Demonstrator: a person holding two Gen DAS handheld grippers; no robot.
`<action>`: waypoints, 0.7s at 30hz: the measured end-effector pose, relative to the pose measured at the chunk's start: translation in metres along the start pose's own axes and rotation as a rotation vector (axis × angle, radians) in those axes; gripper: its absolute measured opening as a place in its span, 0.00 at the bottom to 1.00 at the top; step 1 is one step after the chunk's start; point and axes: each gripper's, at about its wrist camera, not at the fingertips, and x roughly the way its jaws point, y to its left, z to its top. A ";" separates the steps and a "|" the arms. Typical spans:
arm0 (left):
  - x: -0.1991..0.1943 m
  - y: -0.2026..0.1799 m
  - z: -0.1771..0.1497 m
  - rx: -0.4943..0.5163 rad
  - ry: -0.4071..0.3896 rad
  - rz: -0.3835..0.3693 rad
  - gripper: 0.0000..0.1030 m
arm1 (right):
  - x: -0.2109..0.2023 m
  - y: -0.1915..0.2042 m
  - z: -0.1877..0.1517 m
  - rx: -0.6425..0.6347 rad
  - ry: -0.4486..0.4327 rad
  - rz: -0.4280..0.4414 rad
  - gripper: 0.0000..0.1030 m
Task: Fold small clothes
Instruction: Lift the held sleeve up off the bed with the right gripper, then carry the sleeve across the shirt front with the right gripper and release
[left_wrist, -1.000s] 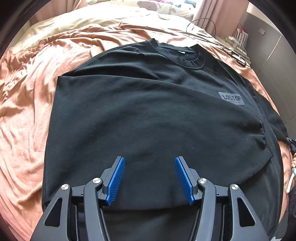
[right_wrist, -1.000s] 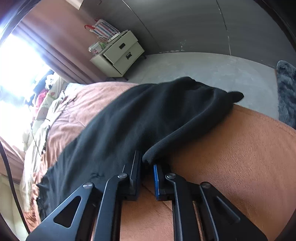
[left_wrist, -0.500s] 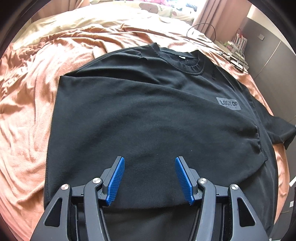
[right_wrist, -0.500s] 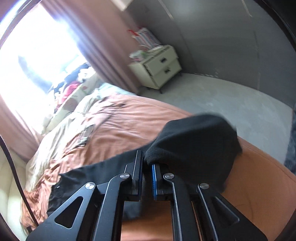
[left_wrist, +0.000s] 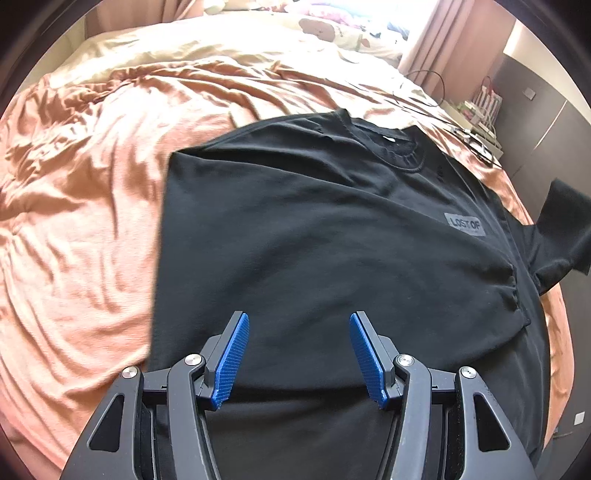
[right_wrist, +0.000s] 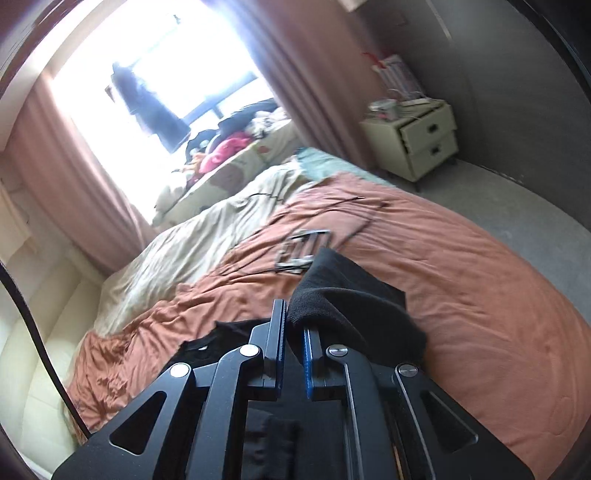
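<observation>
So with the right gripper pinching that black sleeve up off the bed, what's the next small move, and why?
Probably carry the black sleeve inward over the black T-shirt's chest. The right gripper holds it raised; the left sleeve already lies folded in, and the left gripper is open.

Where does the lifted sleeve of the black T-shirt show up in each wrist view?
Left wrist: the sleeve hangs raised at the right edge.
Right wrist: the same sleeve sits centre frame, pinched in the right gripper.
Shared landmark: the cream nightstand.
</observation>
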 end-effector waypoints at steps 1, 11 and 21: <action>-0.002 0.002 0.000 0.003 -0.002 0.005 0.57 | 0.000 -0.002 0.002 -0.005 0.005 0.009 0.05; -0.023 0.030 -0.007 -0.017 -0.030 -0.002 0.57 | 0.038 0.053 0.002 -0.061 0.070 0.110 0.03; -0.038 0.042 -0.016 0.011 -0.047 -0.003 0.57 | 0.097 0.090 -0.019 -0.100 0.163 0.171 0.03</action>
